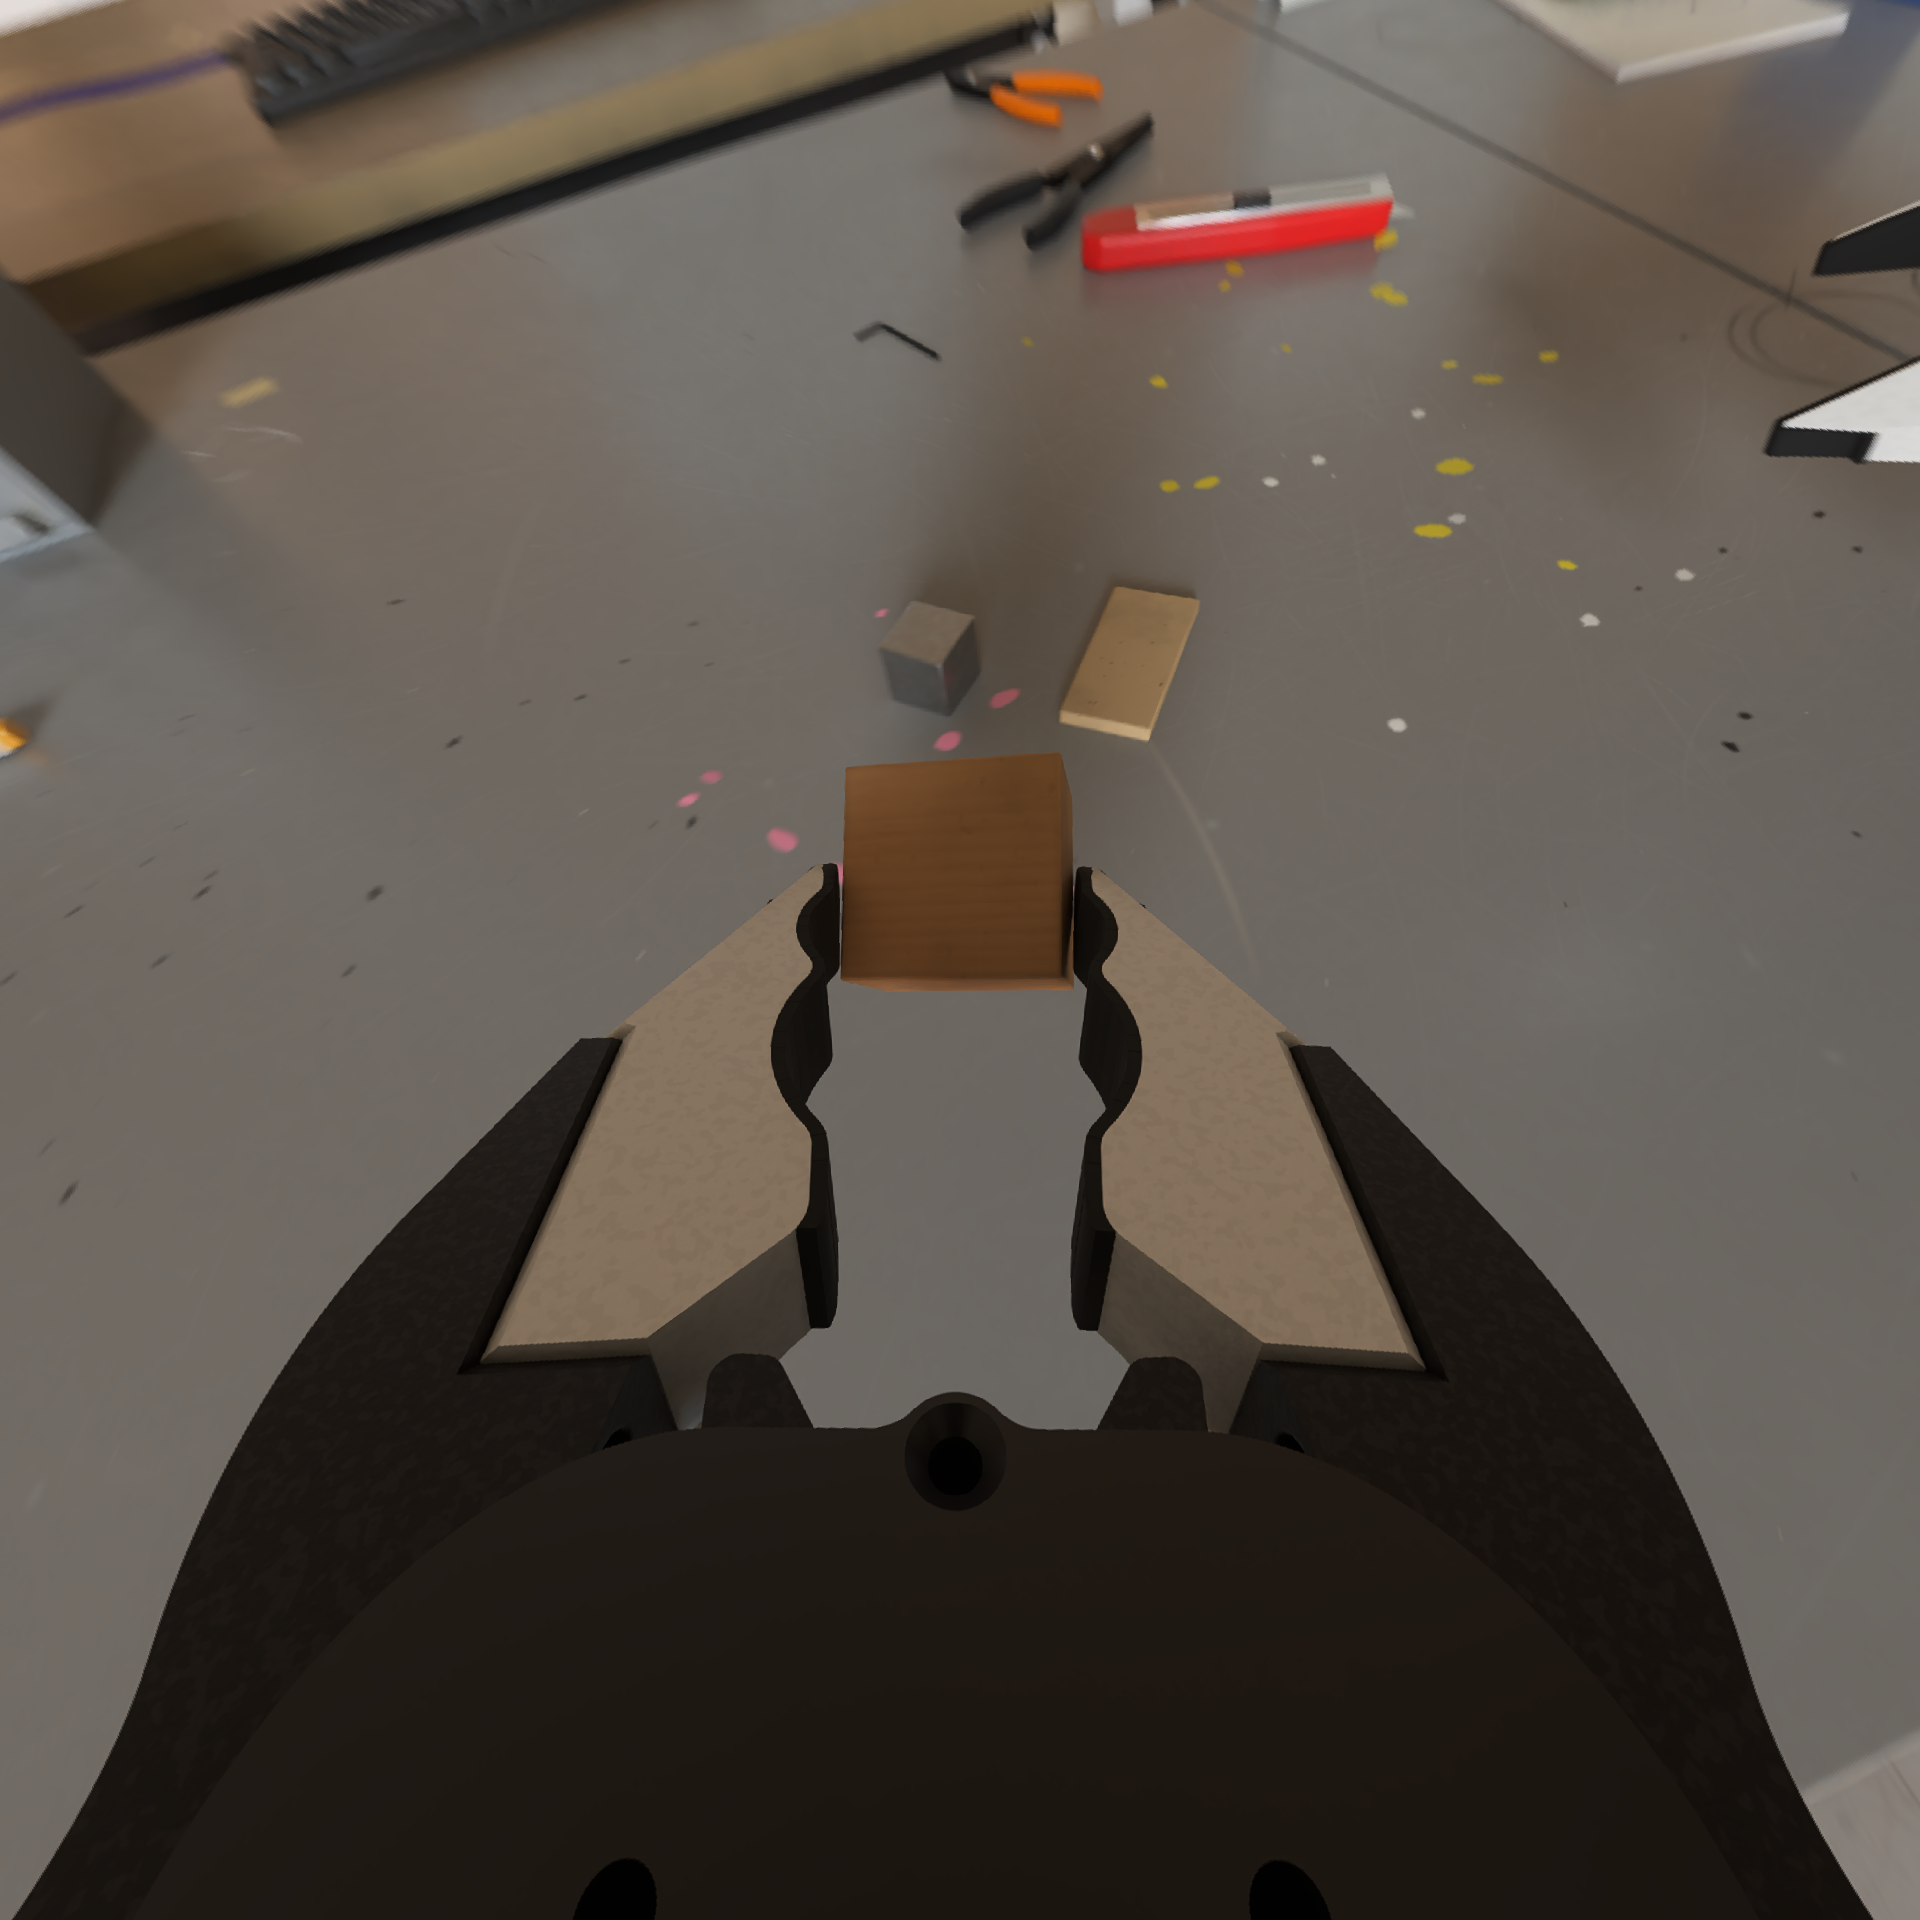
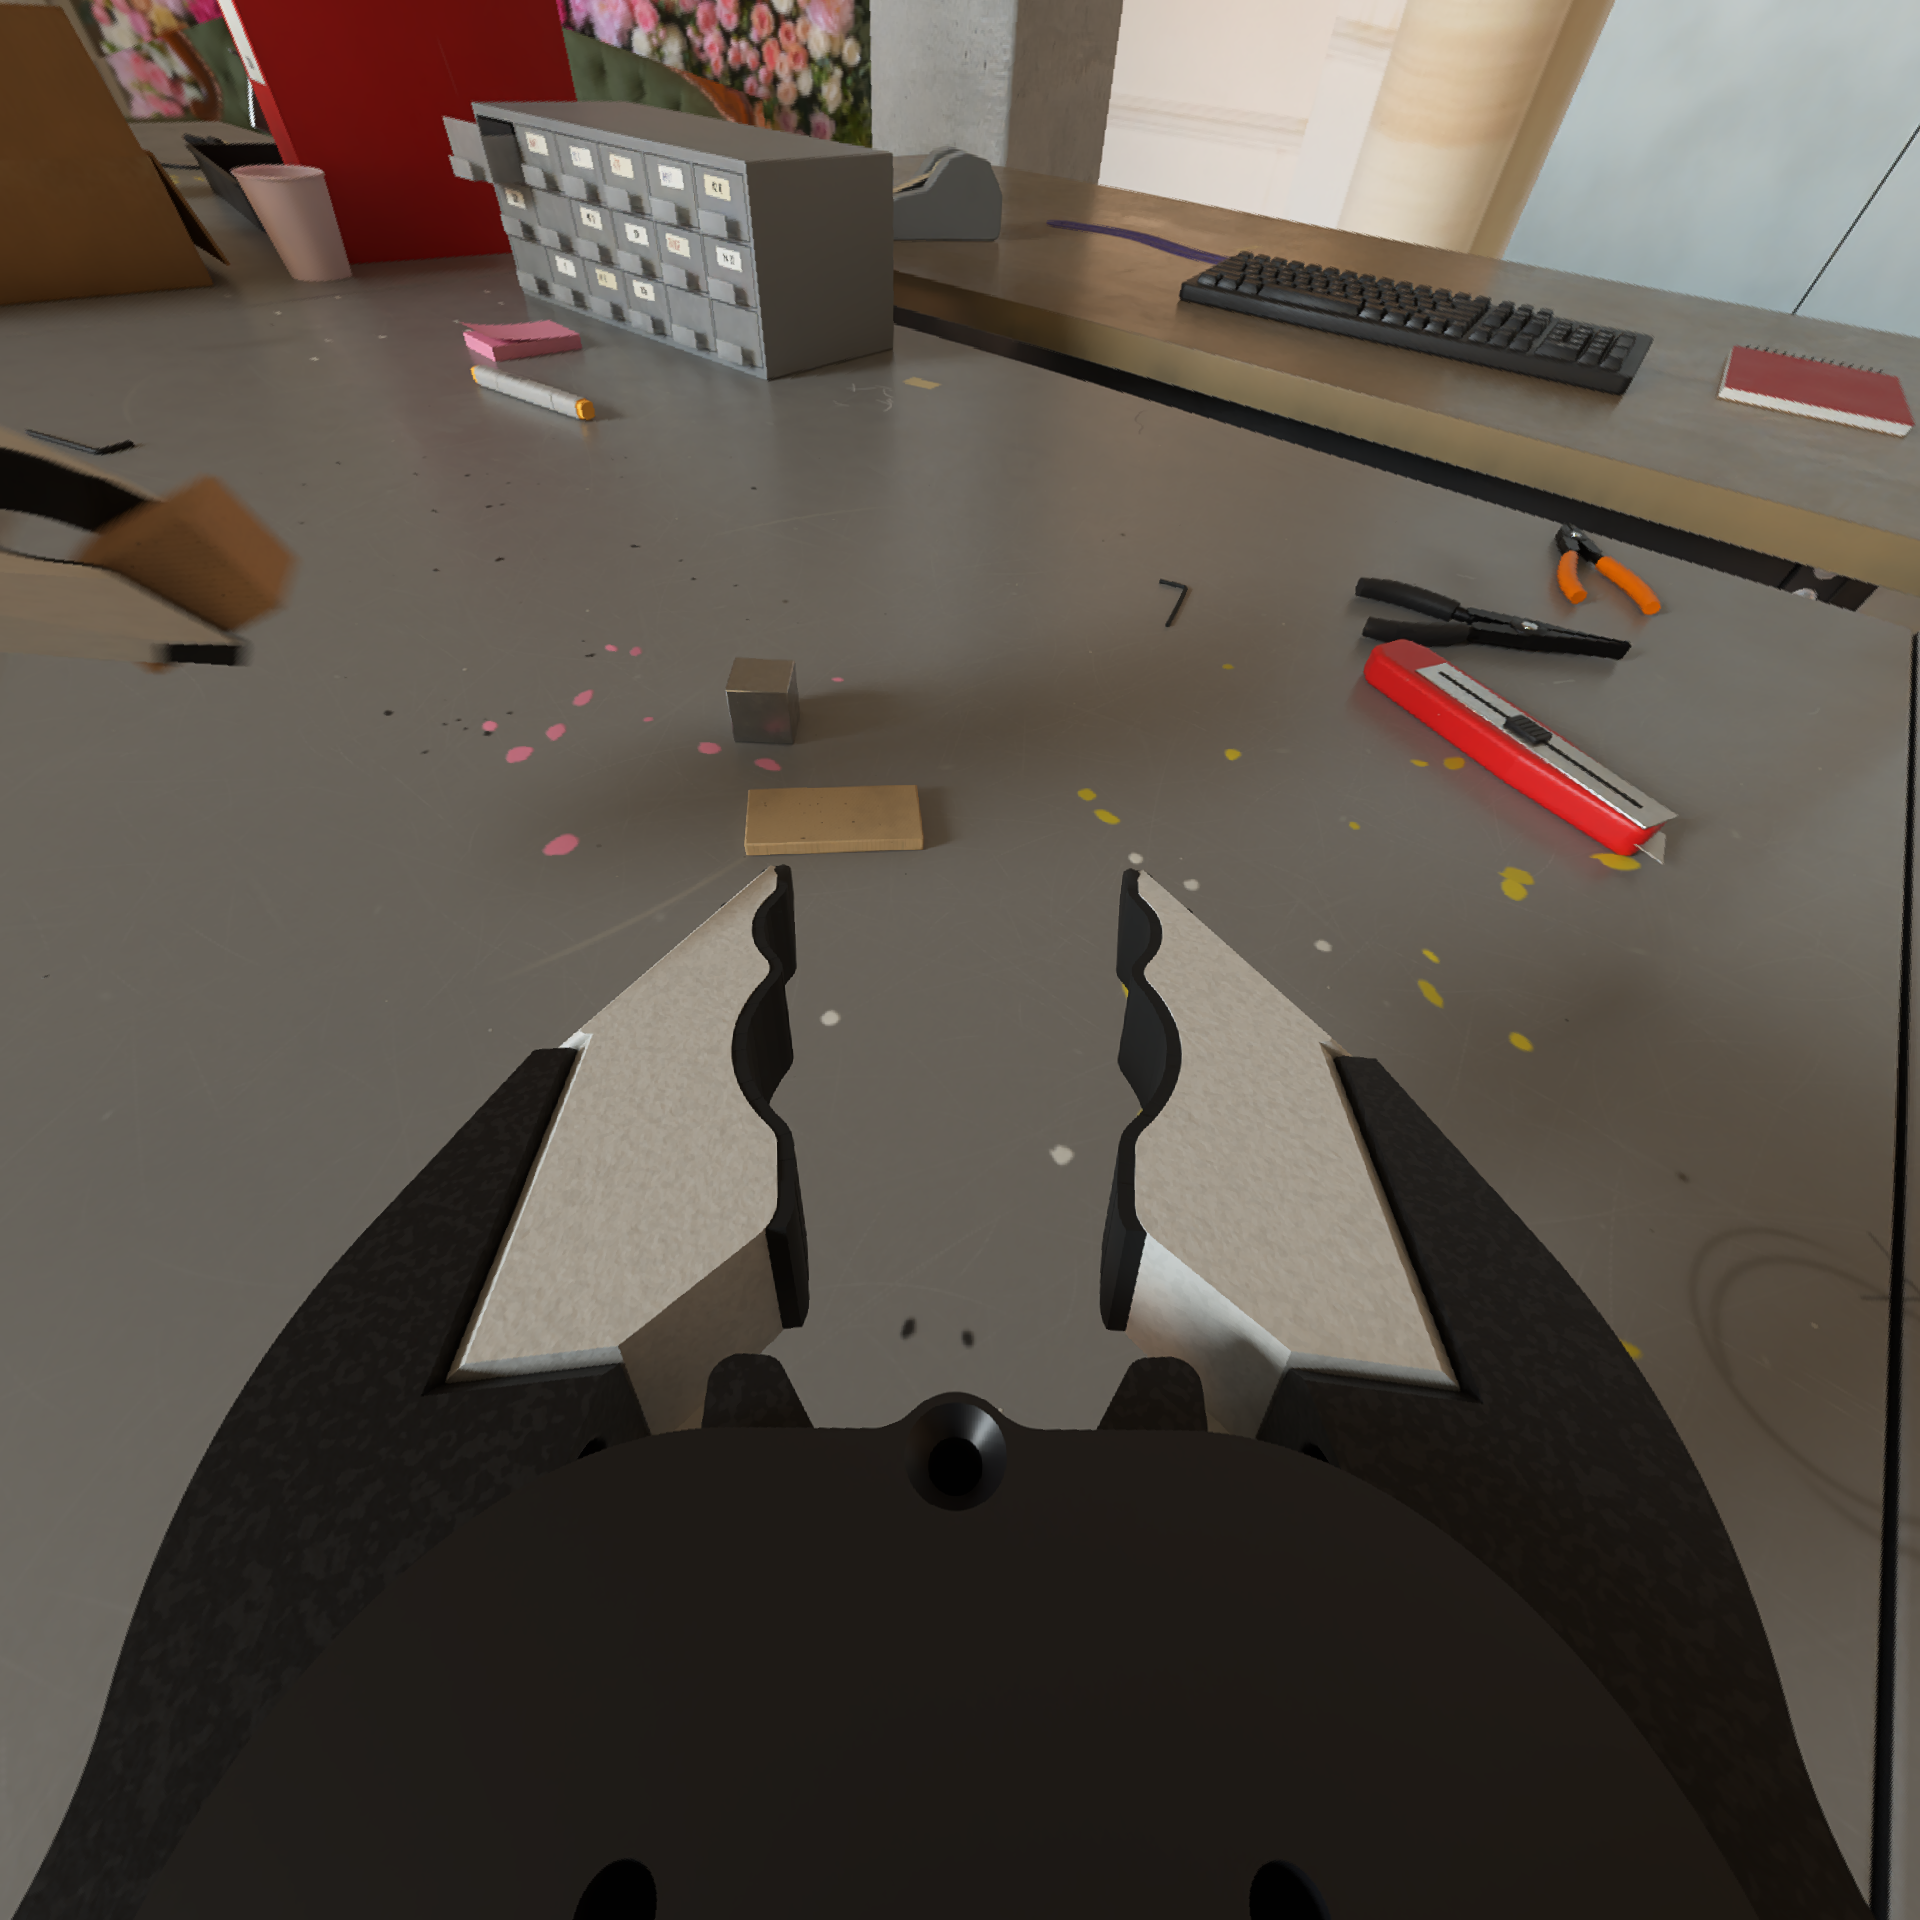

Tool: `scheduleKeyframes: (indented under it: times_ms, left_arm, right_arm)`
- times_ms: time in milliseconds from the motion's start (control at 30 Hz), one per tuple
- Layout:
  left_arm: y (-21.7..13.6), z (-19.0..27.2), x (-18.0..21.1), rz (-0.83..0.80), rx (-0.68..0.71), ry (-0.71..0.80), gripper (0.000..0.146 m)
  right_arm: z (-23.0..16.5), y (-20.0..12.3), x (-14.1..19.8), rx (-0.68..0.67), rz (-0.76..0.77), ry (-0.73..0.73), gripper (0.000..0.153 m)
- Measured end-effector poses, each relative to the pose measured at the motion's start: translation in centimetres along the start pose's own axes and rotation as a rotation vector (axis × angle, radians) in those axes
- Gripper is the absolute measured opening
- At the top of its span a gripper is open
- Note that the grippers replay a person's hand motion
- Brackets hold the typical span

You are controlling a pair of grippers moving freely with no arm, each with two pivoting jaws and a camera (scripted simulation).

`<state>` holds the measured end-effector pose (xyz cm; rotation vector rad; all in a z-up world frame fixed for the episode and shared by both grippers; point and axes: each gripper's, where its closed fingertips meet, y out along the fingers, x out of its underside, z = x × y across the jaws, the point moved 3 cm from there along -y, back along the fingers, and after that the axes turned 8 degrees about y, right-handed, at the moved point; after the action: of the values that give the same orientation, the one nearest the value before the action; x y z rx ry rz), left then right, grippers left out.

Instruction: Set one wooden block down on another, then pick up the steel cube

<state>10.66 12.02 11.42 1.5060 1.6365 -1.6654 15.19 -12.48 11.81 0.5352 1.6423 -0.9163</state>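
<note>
My left gripper (image 1: 956, 904) is shut on a brown wooden cube (image 1: 954, 868) and holds it above the grey table. Ahead of it on the table lie a flat pale wooden block (image 1: 1130, 662) and, to its left, the small steel cube (image 1: 930, 657). In the right wrist view my right gripper (image 2: 954, 883) is open and empty, above the table just short of the flat block (image 2: 833, 819). The steel cube (image 2: 764, 700) stands beyond that block. The left gripper with the brown cube (image 2: 203, 556) shows at the far left, raised.
A red utility knife (image 2: 1512, 750), black pliers (image 2: 1491, 623), orange-handled cutters (image 2: 1605, 577) and a small hex key (image 2: 1174, 601) lie to the right. A grey drawer cabinet (image 2: 691, 234), pink sticky notes (image 2: 520, 340), a marker (image 2: 532, 394) and a pink cup (image 2: 294, 220) stand at the back left. A keyboard (image 2: 1413, 317) lies on the rear desk.
</note>
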Motion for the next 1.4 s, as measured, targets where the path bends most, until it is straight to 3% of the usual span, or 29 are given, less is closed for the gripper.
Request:
scheduleKeyframes:
  times_ms: [300,467,833,967,1067,1267,1400]
  left_arm:
    - [11.6,3.3,-3.8,-0.395,0.332,0.202,0.045]
    - [15.8,4.6,-3.5,-0.535,0.409,0.261,0.045]
    - [17.7,5.2,-3.2,-0.582,0.398,0.234,0.044]
    - [16.8,5.2,-3.2,-0.543,0.403,0.194,0.051]
    - [14.0,4.7,-4.3,-0.423,0.404,0.145,0.058]
    - [4.0,0.2,-6.7,0.014,0.21,0.081,0.07]
    - [-2.0,-1.2,-5.5,0.293,0.096,-0.028,0.071]
  right_arm:
    - [0.3,0.2,0.3,-0.013,-0.017,0.014,0.063]
    - [0.3,0.4,0.8,-0.018,-0.032,0.02,0.063]
    - [0.6,0.5,1.1,-0.014,-0.044,0.024,0.063]
    - [0.5,0.5,1.1,-0.016,-0.045,0.022,0.063]
    - [0.6,0.4,0.9,-0.013,-0.041,0.019,0.063]
    - [0.9,0.2,0.7,-0.002,-0.018,0.022,0.063]
    - [0.9,0.4,0.7,0.0,0.005,0.029,0.063]
